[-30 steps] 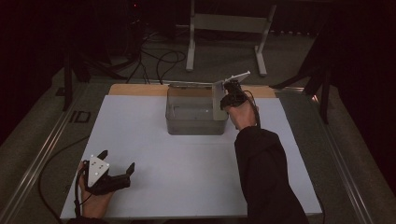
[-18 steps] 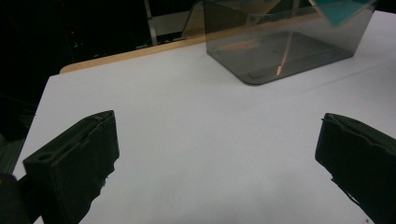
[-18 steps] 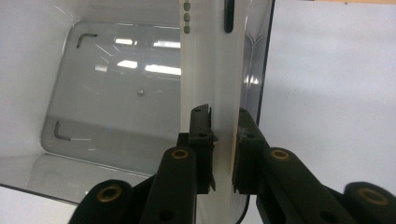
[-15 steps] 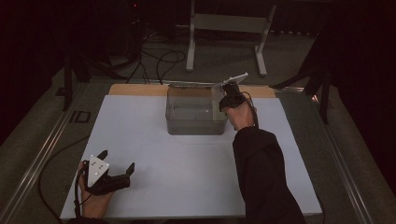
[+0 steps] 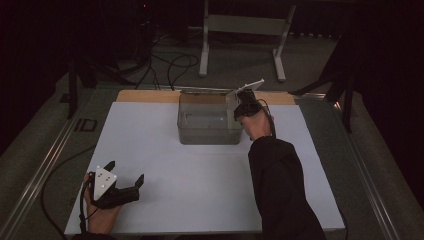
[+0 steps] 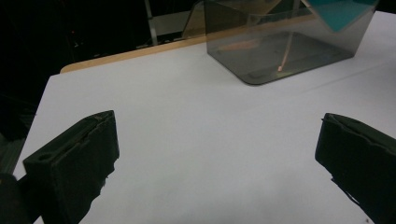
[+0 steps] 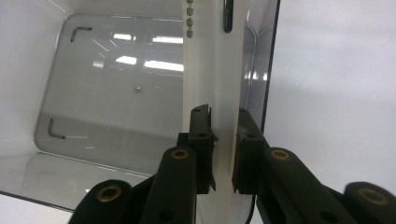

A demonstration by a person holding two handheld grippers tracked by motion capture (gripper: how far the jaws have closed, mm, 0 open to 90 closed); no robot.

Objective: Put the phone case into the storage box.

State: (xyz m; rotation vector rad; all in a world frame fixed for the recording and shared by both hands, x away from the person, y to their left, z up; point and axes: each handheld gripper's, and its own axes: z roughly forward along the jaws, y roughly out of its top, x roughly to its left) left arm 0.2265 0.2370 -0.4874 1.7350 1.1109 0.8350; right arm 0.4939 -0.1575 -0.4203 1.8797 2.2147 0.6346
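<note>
A clear plastic box (image 5: 210, 120) stands at the far middle of the white table (image 5: 165, 155). My right gripper (image 5: 239, 114) hangs over the box's right wall, pointing down. In the right gripper view the right gripper (image 7: 223, 114) is shut on a flat white slab (image 7: 210, 70) with small grey buttons near its far end. The slab reaches over the box's right wall (image 7: 270, 70). My left gripper (image 5: 125, 171) rests at the near left of the table, open and empty. Between the left gripper's (image 6: 215, 163) wide-apart jaws lies bare white table, with the box (image 6: 280, 42) farther off.
On the box floor lie two small dark L-shaped pieces (image 7: 79, 31) and a tiny dot (image 7: 137, 87). A wooden strip (image 5: 145, 96) edges the table's far side. Beyond it stand a metal frame (image 5: 240, 40) and cables on a dark floor. A dark sleeve (image 5: 280, 190) crosses the table's right half.
</note>
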